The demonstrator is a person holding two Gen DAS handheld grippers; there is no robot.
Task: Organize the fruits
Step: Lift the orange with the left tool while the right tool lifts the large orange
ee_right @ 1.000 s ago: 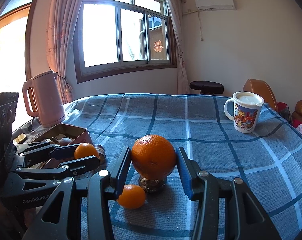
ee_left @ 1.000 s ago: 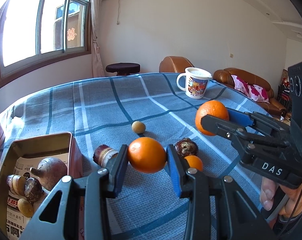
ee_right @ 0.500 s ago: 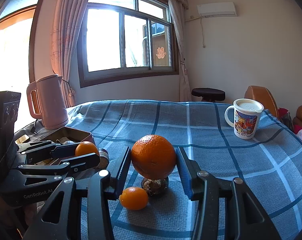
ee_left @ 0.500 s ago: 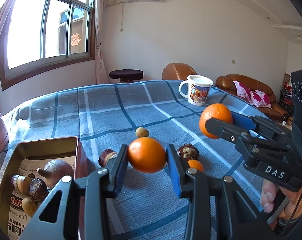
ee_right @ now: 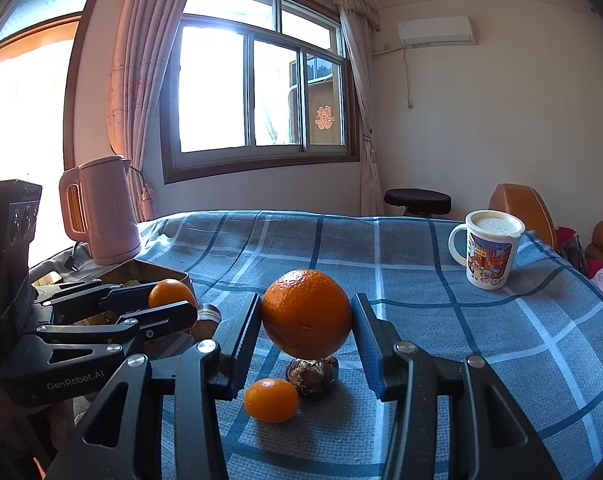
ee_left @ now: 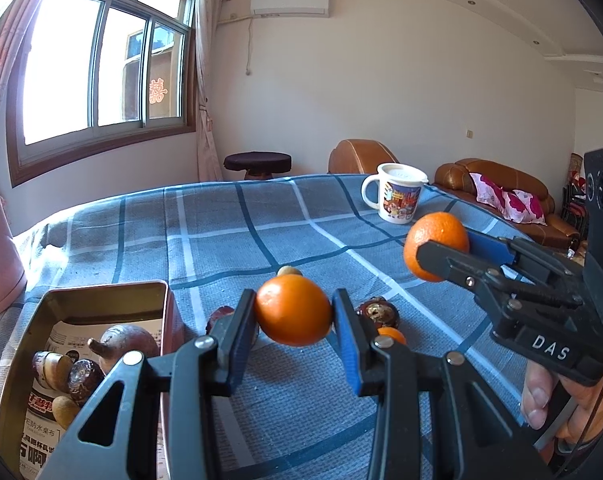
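My left gripper (ee_left: 293,316) is shut on a smooth orange (ee_left: 293,310) and holds it above the blue checked cloth; it shows at the left of the right wrist view (ee_right: 172,294). My right gripper (ee_right: 306,322) is shut on a larger orange (ee_right: 306,314), seen at the right of the left wrist view (ee_left: 435,246). On the cloth lie a small mandarin (ee_right: 271,400), a dark brown fruit (ee_right: 312,372), a small tan fruit (ee_left: 288,270) and a dark red fruit (ee_left: 221,316). A metal tin (ee_left: 101,296) at lower left holds several brown fruits.
A white picture mug (ee_right: 489,254) stands at the cloth's far right. A pink kettle (ee_right: 101,212) stands at the far left beside the tin. A stool (ee_left: 257,162) and brown sofa (ee_left: 501,192) stand beyond the table.
Both grippers have risen and tilted up with their oranges still held; the cloth and loose fruits sit lower in both views.
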